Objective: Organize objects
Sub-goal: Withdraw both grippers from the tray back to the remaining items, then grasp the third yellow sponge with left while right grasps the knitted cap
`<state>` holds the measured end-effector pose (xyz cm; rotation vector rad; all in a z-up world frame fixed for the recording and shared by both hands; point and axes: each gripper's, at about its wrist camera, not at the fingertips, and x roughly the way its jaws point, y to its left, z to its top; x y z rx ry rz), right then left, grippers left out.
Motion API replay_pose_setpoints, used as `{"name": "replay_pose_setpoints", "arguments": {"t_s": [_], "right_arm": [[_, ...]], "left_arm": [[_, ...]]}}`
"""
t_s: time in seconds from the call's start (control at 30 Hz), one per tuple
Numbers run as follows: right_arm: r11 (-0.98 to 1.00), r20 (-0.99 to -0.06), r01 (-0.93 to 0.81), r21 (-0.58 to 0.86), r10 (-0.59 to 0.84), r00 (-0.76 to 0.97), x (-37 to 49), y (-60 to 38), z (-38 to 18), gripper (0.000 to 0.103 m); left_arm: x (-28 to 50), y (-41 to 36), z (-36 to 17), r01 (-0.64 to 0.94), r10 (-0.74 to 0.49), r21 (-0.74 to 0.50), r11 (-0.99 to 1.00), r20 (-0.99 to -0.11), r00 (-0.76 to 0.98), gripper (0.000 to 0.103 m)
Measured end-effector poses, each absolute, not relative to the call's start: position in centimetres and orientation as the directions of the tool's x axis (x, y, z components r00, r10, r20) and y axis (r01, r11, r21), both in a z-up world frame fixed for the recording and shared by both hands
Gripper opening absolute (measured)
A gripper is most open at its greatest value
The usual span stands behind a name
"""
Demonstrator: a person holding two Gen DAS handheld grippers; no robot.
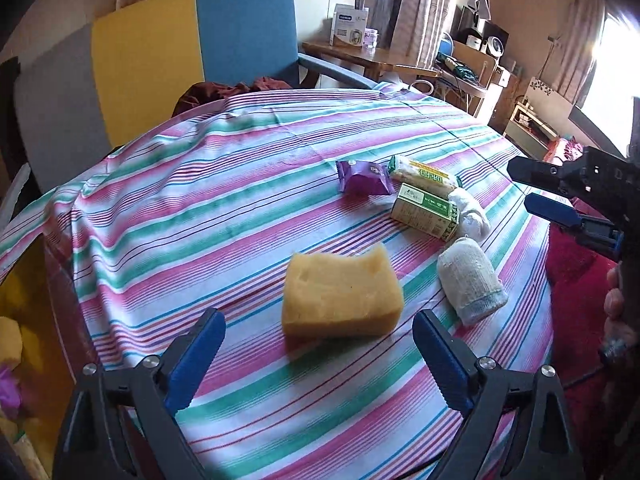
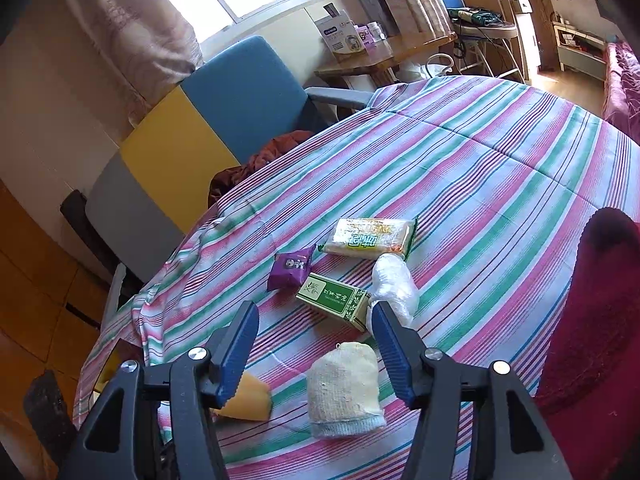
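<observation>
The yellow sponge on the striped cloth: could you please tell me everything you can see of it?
The yellow sponge is a thick, roughly rectangular block of porous foam, with a notch missing from its far top edge. It lies flat on the striped tablecloth, apart from the other items, directly ahead of the open left gripper, whose pads do not touch it. In the right wrist view only one corner shows.

hidden: your right gripper's finger covers most of the yellow sponge [image 2: 250, 400] and a corner of the green box [image 2: 334, 296] | cut off: right gripper [image 1: 528, 188] body leaves the left wrist view's edge | unreadable: print on the box and purple packet [image 2: 290, 270]
</observation>
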<state>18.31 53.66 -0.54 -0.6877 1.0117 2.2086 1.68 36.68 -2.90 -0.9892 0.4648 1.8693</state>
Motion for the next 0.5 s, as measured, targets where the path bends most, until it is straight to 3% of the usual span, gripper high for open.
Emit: {"name": "replay_pose_setpoints", "arguments": {"t_s": [0.23, 0.27, 0.3, 0.5], "right_arm": [[-0.509, -0.669, -0.71, 0.486, 0.306, -0.677, 18.3, 54.0, -0.8, 0.061], [-0.511, -0.671, -0.71, 0.484, 0.304, -0.676, 18.3, 54.0, -0.8, 0.061], [-0.511, -0.673, -0.712, 0.482, 0.305, -0.674, 18.3, 54.0, -0.8, 0.061], [-0.508, -0.687, -0.724, 0.468, 0.307, -0.659, 18.1, 54.1, -0.9, 0.061]], "left_arm": [[0.7, 40.6, -5.8, -0.867, 0.517, -0.07, -0.493, -0.825, -0.227, 0.096], [0.5, 40.7, -6.4, -0.866, 0.517, -0.08, -0.493, -0.828, -0.217, 0.091], [0.3, 40.6, -6.8, -0.867, 0.53, -0.12, -0.484, -0.828, -0.182, 0.074], [0.7, 37.5, -6.5, -0.848, 0.581, -0.172, -0.501, -0.793, -0.182, 0.071]]}}
